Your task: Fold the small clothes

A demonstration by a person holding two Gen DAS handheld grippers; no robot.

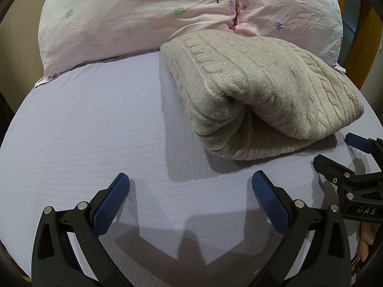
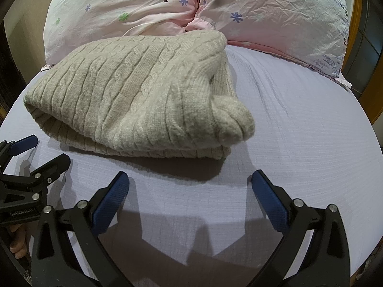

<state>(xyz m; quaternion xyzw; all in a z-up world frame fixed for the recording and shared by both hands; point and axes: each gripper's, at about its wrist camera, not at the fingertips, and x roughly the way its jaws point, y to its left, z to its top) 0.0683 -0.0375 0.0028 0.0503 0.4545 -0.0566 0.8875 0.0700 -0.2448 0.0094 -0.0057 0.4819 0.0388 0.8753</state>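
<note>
A beige cable-knit sweater (image 1: 263, 91) lies folded in a thick bundle on the lilac bed sheet (image 1: 95, 124). It also shows in the right wrist view (image 2: 134, 98), ahead and to the left. My left gripper (image 1: 190, 181) is open and empty, above the sheet just in front and left of the sweater. My right gripper (image 2: 190, 181) is open and empty, above the sheet in front of the sweater's right end. Each gripper shows at the edge of the other's view: the right one (image 1: 335, 150) and the left one (image 2: 47, 148), both open.
Two pink flowered pillows (image 1: 134, 16) (image 2: 275, 16) lie side by side right behind the sweater at the bed's head. A wooden frame (image 2: 361, 55) stands at the far right. The sheet (image 2: 299, 131) spreads to the right of the sweater.
</note>
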